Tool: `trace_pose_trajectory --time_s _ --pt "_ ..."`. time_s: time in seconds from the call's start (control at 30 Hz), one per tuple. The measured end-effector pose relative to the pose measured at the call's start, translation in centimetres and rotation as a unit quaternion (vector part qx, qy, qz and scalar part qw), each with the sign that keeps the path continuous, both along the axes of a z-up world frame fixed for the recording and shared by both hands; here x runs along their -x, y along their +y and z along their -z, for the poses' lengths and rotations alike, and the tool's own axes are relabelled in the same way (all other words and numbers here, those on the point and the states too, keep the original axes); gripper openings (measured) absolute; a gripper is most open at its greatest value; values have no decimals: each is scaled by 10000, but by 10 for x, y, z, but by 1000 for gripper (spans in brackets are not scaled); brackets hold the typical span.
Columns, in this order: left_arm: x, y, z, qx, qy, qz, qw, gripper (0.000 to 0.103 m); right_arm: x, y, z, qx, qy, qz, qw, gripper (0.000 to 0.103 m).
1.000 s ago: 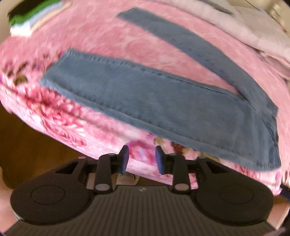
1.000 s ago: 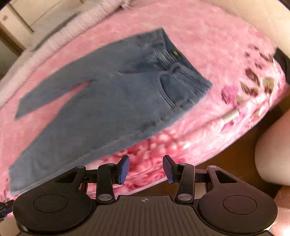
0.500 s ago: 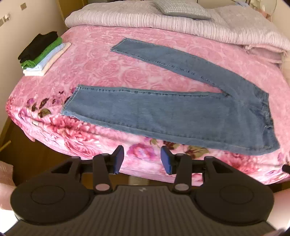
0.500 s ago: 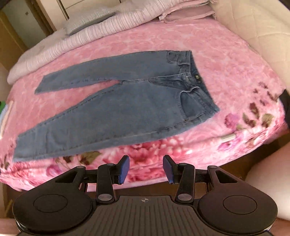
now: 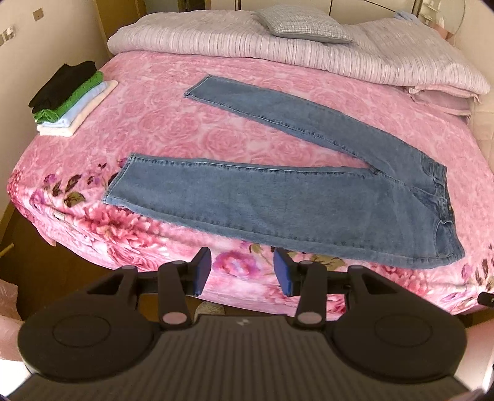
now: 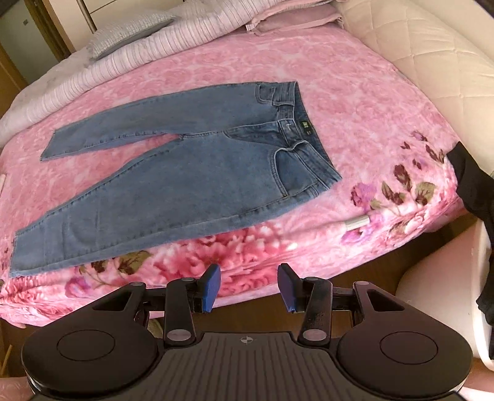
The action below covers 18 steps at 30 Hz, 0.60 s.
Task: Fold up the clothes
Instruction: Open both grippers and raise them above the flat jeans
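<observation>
In the left wrist view, you held the left gripper (image 5: pixel 243 271) tilted steeply down over the near edge of the bed, its blue-padded jaws standing apart with nothing between them. Ahead of the fingertips lay the pair of faded blue denim jeans (image 5: pixel 278 200), spread flat with the legs splayed in a V, the waistband off to the tool's right. Under it was a plush pink rose-patterned blanket (image 5: pixel 154 123). Far ahead and left sat a stack of folded clothes, black, green, pale blue and cream (image 5: pixel 72 98); beyond it, a ribbed lilac quilt (image 5: pixel 278 49) with a small grey checked pillow (image 5: pixel 305 24).

In the right wrist view, you held the right gripper (image 6: pixel 248 288) pitched down likewise, jaws parted and empty, just short of the bed edge. The jeans (image 6: pixel 185 175) lay ahead, waistband to the right, showing stitched seams, a pocket and a small dark label at the waist, too small to read.
</observation>
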State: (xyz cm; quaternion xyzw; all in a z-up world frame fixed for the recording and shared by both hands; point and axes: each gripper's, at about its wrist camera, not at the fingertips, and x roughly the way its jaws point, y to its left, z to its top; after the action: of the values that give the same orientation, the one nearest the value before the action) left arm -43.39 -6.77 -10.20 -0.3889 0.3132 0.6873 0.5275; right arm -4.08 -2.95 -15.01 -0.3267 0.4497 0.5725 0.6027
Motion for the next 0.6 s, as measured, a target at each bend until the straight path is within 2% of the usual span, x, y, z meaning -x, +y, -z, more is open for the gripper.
trace_pose_trajectory --time_s 0.6 --pt "11 -3 18 348 -172 -51 9992 40 28 9 7 309 -224 -248 9990 45"
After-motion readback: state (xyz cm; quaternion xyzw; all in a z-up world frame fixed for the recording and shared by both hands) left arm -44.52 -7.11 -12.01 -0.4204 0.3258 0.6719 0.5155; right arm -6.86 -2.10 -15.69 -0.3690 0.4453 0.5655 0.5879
